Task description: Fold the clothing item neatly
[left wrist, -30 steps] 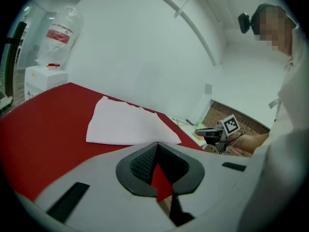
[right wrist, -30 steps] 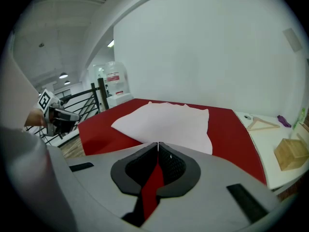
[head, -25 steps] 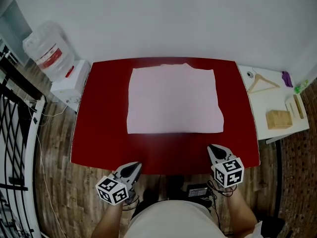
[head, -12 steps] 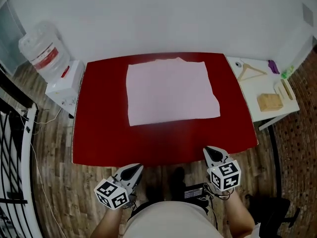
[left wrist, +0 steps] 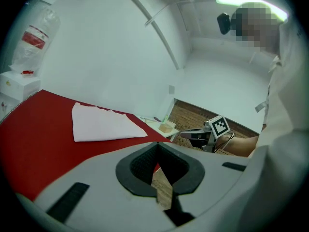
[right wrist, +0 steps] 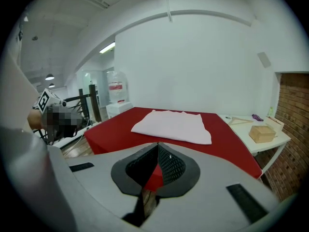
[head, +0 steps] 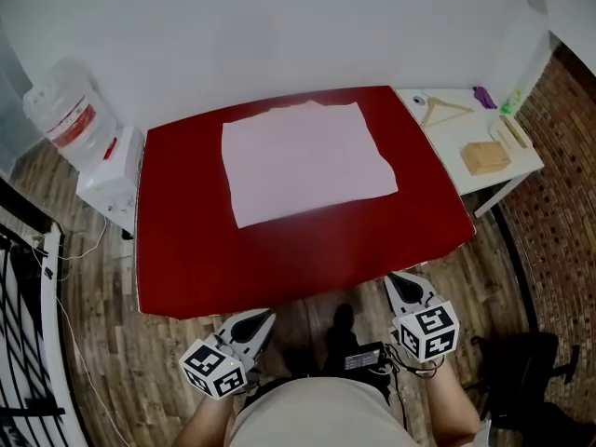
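Observation:
A pale pink folded garment (head: 303, 161) lies flat as a neat rectangle on the far half of the red table (head: 205, 259). The left gripper view shows this garment (left wrist: 104, 124) at the left, the right gripper view shows it (right wrist: 174, 126) straight ahead. Both grippers hang off the table's near edge, over the wood floor, close to the person's body. My left gripper (head: 261, 319) is shut with nothing in it. My right gripper (head: 402, 282) is shut and holds nothing either. Neither touches the garment.
A white side table (head: 475, 147) at the right carries a wooden hanger (head: 445, 110), a wooden box (head: 484, 156) and small items. A water bottle on a white dispenser (head: 65, 119) stands at the left. A black railing (head: 19, 343) runs along the left edge. A dark chair (head: 521, 371) sits at lower right.
Both grippers have drawn back from the table's near edge toward the person, staying shut. The view has swung, so the table and garment now appear tilted and further off.

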`<state>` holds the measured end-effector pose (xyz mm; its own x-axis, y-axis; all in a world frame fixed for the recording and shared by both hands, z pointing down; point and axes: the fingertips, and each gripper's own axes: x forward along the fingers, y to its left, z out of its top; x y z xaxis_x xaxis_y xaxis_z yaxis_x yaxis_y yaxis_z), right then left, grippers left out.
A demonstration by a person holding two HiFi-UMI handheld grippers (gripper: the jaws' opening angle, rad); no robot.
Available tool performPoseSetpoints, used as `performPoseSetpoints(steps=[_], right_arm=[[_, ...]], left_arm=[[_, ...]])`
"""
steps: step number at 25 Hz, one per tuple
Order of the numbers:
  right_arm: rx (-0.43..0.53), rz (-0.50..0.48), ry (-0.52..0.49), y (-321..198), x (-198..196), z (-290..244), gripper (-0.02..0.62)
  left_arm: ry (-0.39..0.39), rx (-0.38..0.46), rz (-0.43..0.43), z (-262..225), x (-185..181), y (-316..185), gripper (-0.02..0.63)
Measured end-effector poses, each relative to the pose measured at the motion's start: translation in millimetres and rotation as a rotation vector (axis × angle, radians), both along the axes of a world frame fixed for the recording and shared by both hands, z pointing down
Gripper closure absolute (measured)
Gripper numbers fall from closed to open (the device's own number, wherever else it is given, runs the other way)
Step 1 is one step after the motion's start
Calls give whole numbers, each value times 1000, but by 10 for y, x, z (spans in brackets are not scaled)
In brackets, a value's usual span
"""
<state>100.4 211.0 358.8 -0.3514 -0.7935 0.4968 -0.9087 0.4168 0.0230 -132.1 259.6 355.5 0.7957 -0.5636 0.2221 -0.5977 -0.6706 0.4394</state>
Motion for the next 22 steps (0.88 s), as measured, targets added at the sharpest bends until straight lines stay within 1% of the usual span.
performPoseSetpoints(steps=[3,5,10,15,22], right_arm=[[8,10,-9,170,28,-42,580],[4,5,-8,253,38,-65,580],[-12,-39,-3,311,86,-146,580],[-32,-89,-2,281,158,-207,579],[-40,-141,-14,243,232,-233,580]], left_arm=[[5,16,29,-58,56,132,601],[6,16,29,-83,75,190,601],[16,13,-3,-146,147,232,600],[34,-12,-22,-188,299,272,600],[50,-42,-73,-190,476,317,600]])
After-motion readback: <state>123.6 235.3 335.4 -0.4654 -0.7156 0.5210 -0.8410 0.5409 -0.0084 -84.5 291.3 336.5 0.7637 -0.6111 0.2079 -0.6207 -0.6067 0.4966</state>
